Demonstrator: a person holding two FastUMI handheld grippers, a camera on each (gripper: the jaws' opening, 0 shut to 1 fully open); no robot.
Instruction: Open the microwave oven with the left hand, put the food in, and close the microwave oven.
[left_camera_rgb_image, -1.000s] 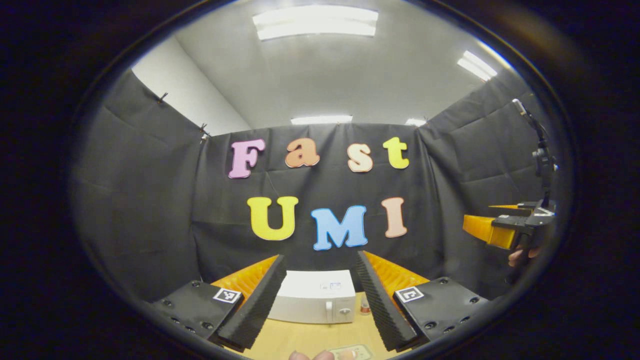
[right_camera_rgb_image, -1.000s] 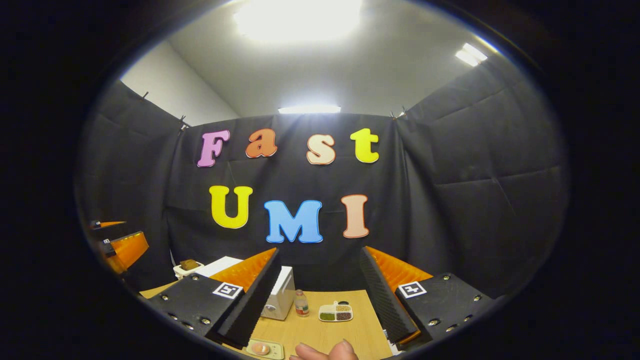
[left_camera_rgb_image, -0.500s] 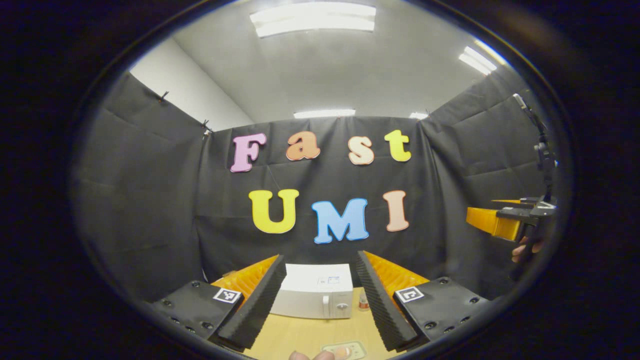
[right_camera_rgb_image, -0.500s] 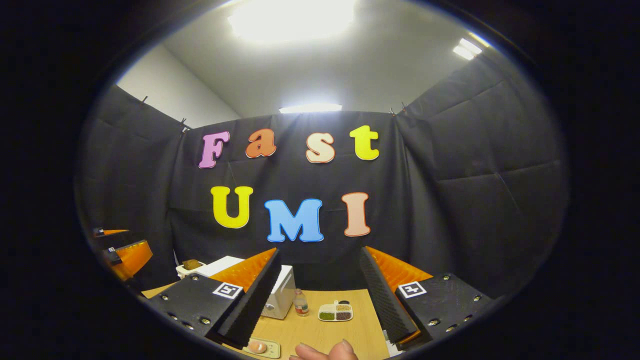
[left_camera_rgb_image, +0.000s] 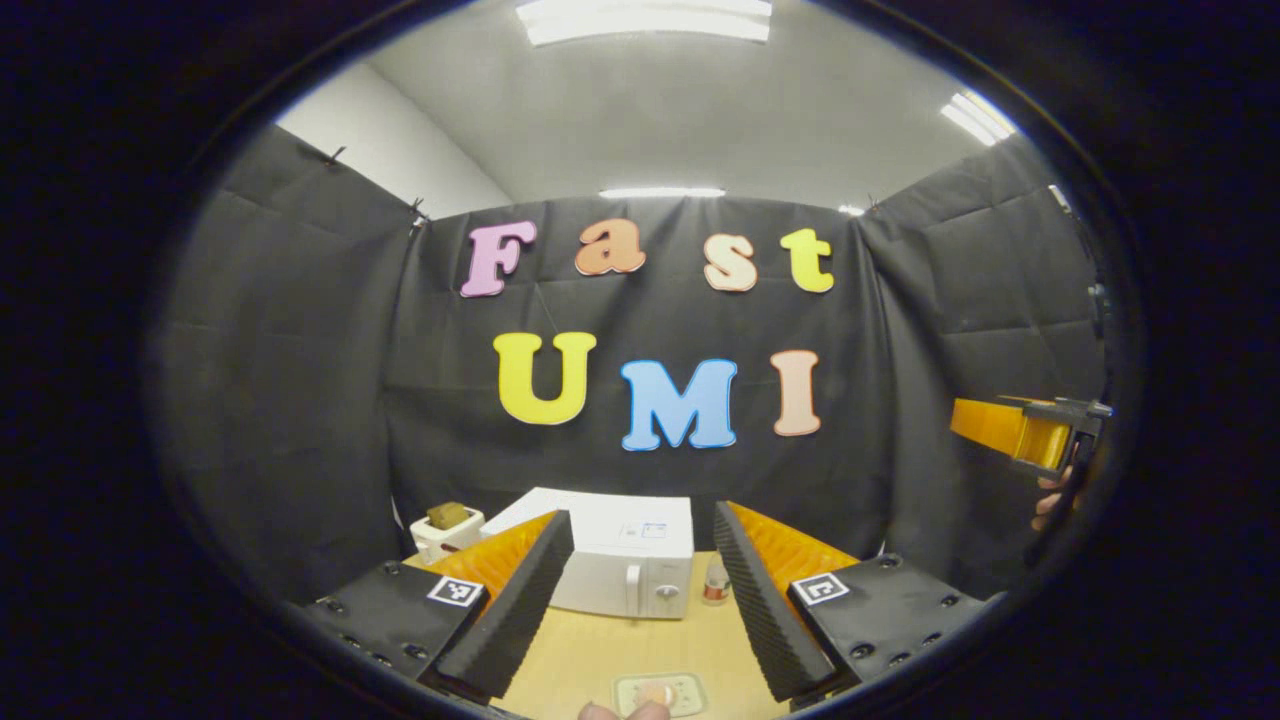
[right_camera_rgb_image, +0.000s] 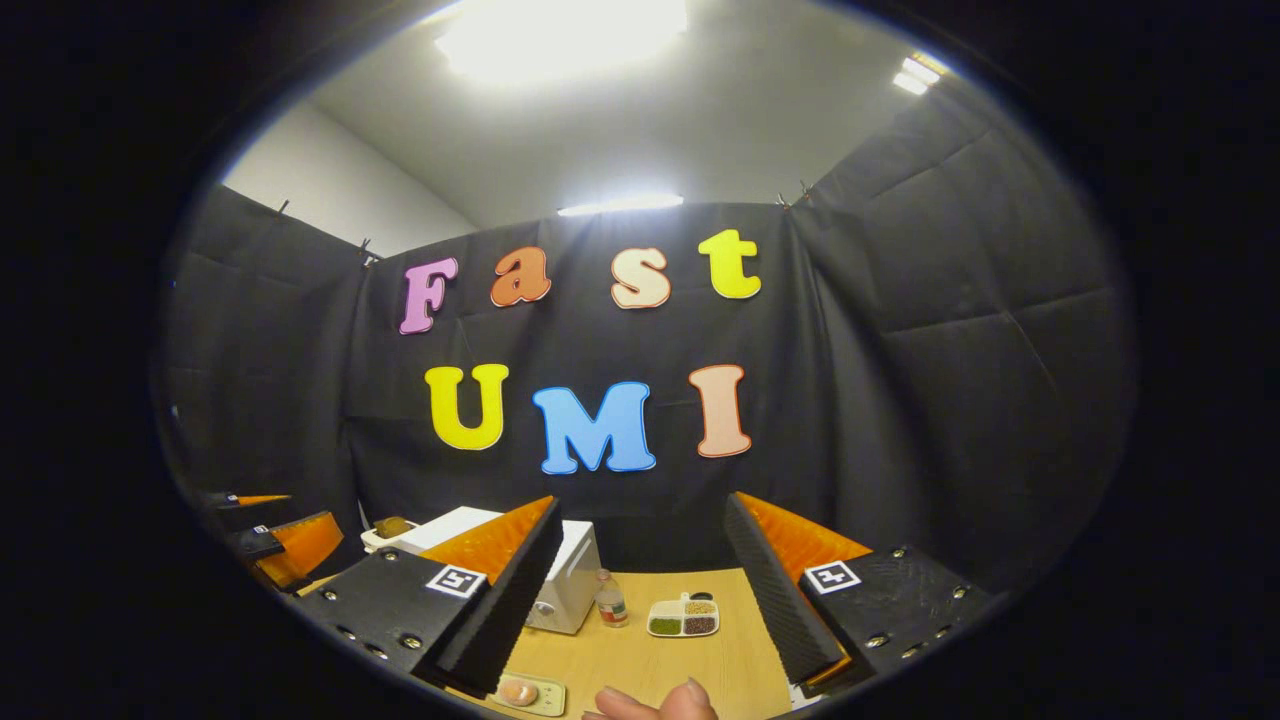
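Observation:
A white microwave oven (left_camera_rgb_image: 625, 567) stands with its door closed at the back of the wooden table (left_camera_rgb_image: 600, 655); it appears again as the microwave oven (right_camera_rgb_image: 570, 580). The food, an orange-pink piece on a small pale tray (left_camera_rgb_image: 658, 693), lies near the table's front edge, also seen as the tray (right_camera_rgb_image: 522, 693). My left gripper (left_camera_rgb_image: 632, 585) is open, high above the table and aimed at the microwave, and shows at the left edge as the left gripper (right_camera_rgb_image: 290, 545). My right gripper (right_camera_rgb_image: 640, 590) is open and empty, seen far right as the right gripper (left_camera_rgb_image: 1020, 435).
A small bottle (left_camera_rgb_image: 714, 582) stands just right of the microwave. A white divided dish (right_camera_rgb_image: 682, 618) with several coloured fillings lies further right. A white toaster with a brown slice (left_camera_rgb_image: 446, 527) sits left of the microwave. Fingertips (right_camera_rgb_image: 655, 702) show at the bottom edge.
Both views have tipped downward, so more of the table, the microwave and the tray show. The toaster has come into the left gripper view. Both grippers stay open.

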